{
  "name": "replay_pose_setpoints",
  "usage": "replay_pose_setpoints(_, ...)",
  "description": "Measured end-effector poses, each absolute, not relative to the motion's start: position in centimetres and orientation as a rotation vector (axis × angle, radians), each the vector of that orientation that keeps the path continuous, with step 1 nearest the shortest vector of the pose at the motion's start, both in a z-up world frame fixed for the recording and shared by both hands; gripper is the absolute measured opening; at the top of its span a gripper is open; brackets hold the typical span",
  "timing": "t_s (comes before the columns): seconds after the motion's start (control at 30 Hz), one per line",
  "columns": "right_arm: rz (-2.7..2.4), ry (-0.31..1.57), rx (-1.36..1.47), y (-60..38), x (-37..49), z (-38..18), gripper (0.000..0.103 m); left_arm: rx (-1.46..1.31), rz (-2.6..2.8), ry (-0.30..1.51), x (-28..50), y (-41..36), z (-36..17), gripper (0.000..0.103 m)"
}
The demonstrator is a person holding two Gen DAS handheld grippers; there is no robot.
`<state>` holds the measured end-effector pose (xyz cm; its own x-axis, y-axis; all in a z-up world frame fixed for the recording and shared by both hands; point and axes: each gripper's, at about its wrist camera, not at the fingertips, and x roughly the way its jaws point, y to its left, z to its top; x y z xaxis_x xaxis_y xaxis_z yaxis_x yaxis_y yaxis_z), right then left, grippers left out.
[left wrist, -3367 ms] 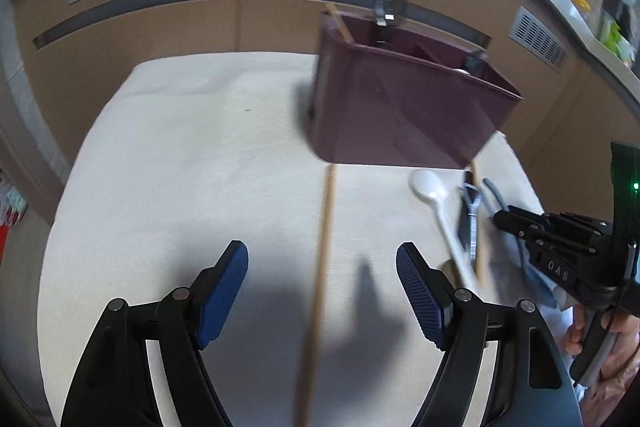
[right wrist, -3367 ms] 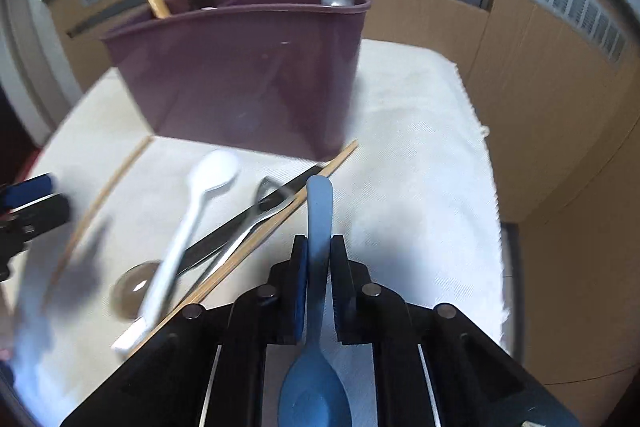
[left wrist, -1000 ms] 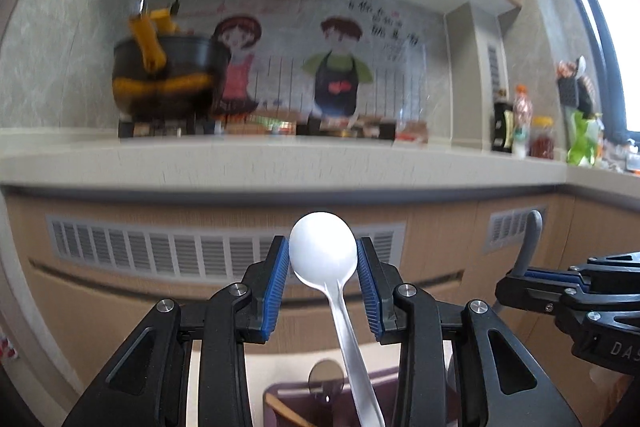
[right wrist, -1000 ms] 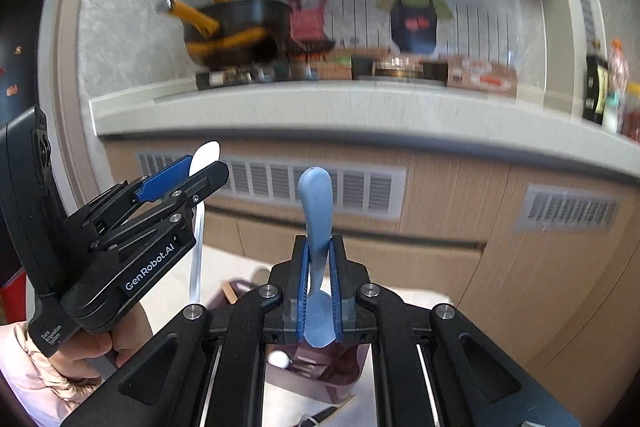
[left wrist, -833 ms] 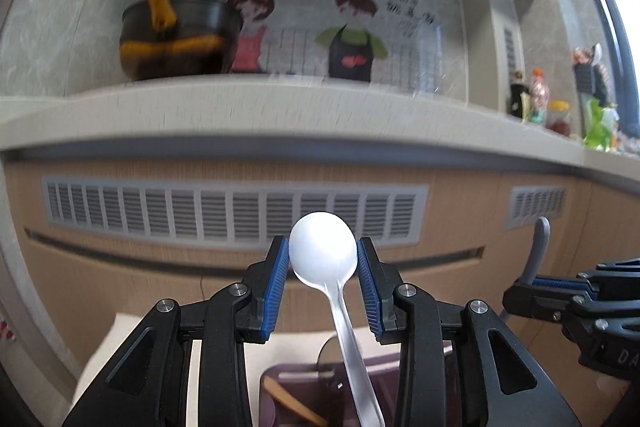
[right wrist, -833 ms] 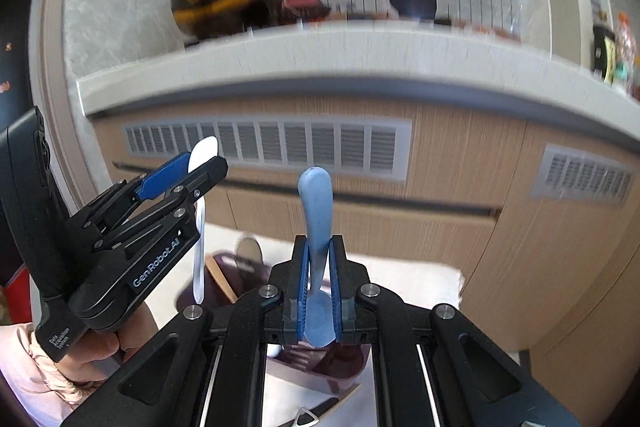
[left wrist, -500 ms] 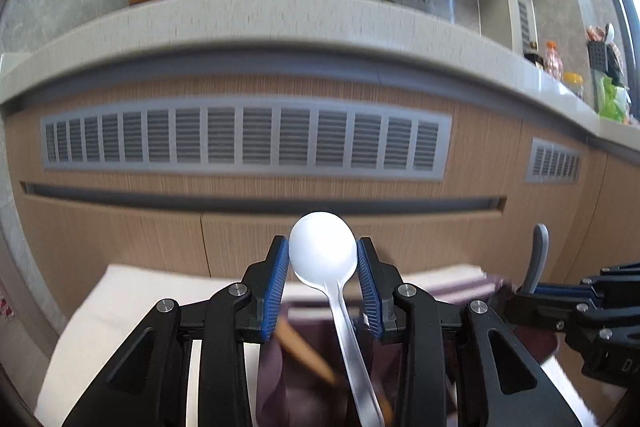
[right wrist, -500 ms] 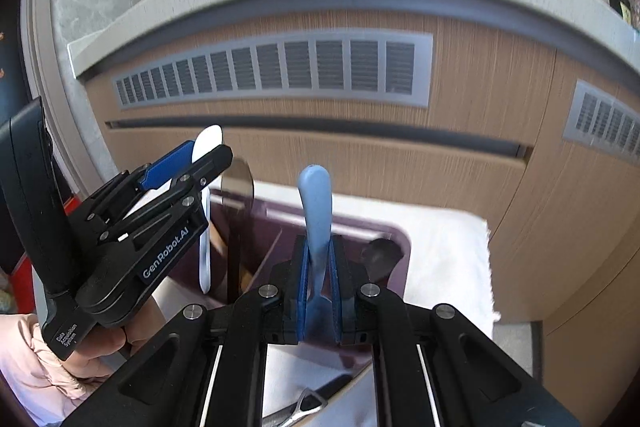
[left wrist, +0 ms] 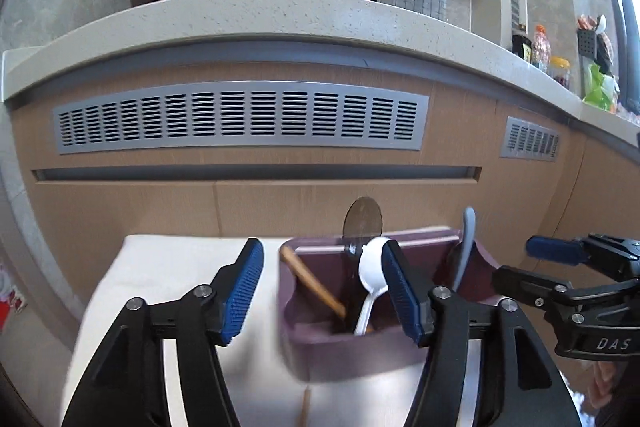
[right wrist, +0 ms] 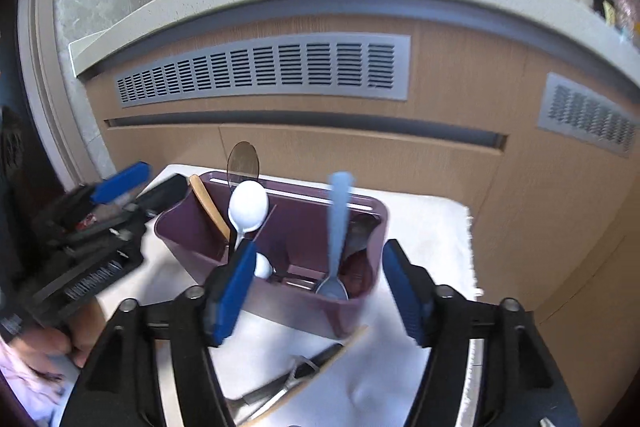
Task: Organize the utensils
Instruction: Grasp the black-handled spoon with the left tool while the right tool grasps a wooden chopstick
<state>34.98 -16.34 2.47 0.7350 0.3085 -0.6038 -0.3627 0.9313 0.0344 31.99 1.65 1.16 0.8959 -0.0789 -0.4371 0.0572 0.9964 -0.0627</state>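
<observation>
The desk (right wrist: pixel 432 227), covered with a white cloth, stands against a wood-panelled cabinet front (left wrist: pixel 280 195) with grey vent grilles. On the cloth sits the purple utensil caddy (right wrist: pixel 280 291), divided into compartments. The left hand-held gripper (left wrist: pixel 320 291) is released, its blue pads spread wide and empty, positioned in front of the caddy; the right hand-held gripper (right wrist: pixel 316 291) is likewise released, with nothing between its pads. The blue spoon (right wrist: pixel 338 227) stands in the caddy's right compartment, bowl down and handle up; the left wrist view shows only its handle above the rim. The white spoon (right wrist: pixel 247 207) stands bowl up in a compartment further left, next to a wooden utensil (right wrist: pixel 208 203) leaning in the left end. A clear round-bowled spoon (left wrist: pixel 362 223) rises behind the back rim. Only the right wrist view shows the interior floor of the caddy and, on the cloth in front of it, a chopstick (right wrist: pixel 320 367) lying across metal utensils (right wrist: pixel 288 379). Only the left wrist view shows a second chopstick (left wrist: pixel 305 407) on the cloth just in front of the caddy.
</observation>
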Motion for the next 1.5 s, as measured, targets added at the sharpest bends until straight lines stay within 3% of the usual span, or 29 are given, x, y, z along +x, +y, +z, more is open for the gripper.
replay_pose_setpoints(0.07,0.332,0.629,-0.11,-16.6,33.8,2.7,0.088,-0.041,-0.071,0.486,30.9,1.9,1.7,0.069)
replay_pose_setpoints(0.13,0.287,0.6,-0.134,-16.9,32.4,2.7,0.103,-0.039,-0.078,0.525,29.5,2.3,1.5,0.071)
replay_pose_setpoints(0.53,0.245,0.813,-0.19,-16.1,28.3,-5.1,0.103,-0.071,-0.052,0.767,23.7,5.6,-4.3,0.076)
replay_pose_setpoints(0.6,0.239,0.844,-0.178,-15.5,28.4,-6.2,0.099,-0.083,-0.059,0.792,23.2,6.3,-4.9,0.076)
replay_pose_setpoints(0.67,0.237,0.873,-0.171,-15.0,29.0,-7.0,0.079,-0.093,-0.066,0.807,22.8,6.8,-5.4,0.076)
replay_pose_setpoints(0.77,0.234,0.92,-0.162,-14.4,30.1,-8.2,0.065,-0.11,-0.067,0.836,22.5,7.6,-6.0,0.076)
replay_pose_setpoints(0.9,0.242,0.955,-0.126,-14.6,31.2,-9.0,0.059,-0.132,-0.066,0.863,22.4,8.0,-6.5,0.076)
replay_pose_setpoints(0.93,0.253,0.965,-0.118,-14.7,31.2,-9.0,0.054,-0.134,-0.068,0.867,22.6,8.0,-6.6,0.076)
replay_pose_setpoints(1.07,0.314,0.997,-0.149,-15.0,30.0,-8.9,0.017,-0.131,-0.102,0.879,23.0,7.1,-6.5,0.076)
replay_pose_setpoints(1.37,0.297,1.01,-0.168,-18.4,26.6,-9.1,0.011,-0.029,-0.351,0.93,24.0,0.5,-7.1,0.075)
replay_pose_setpoints(1.5,0.306,0.993,-0.148,-19.6,26.0,-8.7,0.016,0.052,-0.407,0.979,25.2,-2.5,-8.2,0.061)
